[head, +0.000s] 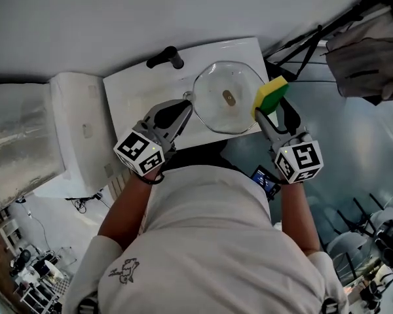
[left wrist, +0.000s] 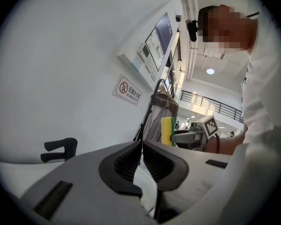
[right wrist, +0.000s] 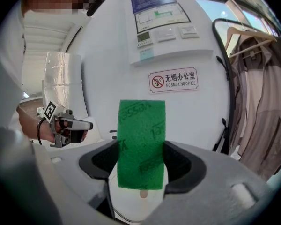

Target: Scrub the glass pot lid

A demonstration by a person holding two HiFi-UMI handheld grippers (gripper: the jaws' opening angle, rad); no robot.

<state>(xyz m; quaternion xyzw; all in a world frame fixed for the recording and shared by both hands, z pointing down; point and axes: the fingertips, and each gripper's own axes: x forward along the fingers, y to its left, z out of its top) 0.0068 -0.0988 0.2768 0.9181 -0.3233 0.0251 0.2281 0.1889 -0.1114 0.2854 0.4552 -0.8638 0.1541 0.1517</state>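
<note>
Pinching the glass pot lid (head: 216,113) by its rim in nearly closed jaws, the left gripper (head: 187,104) steadies it over the white sink (head: 128,93) so the right gripper (head: 264,115), clamped on a yellow-green sponge (head: 270,95), can apparently begin scrubbing.

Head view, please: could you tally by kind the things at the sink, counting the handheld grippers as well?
glass pot lid: 1
sponge: 1
grippers: 2, the left gripper and the right gripper
black faucet: 1
white sink: 1
Total: 6
</note>
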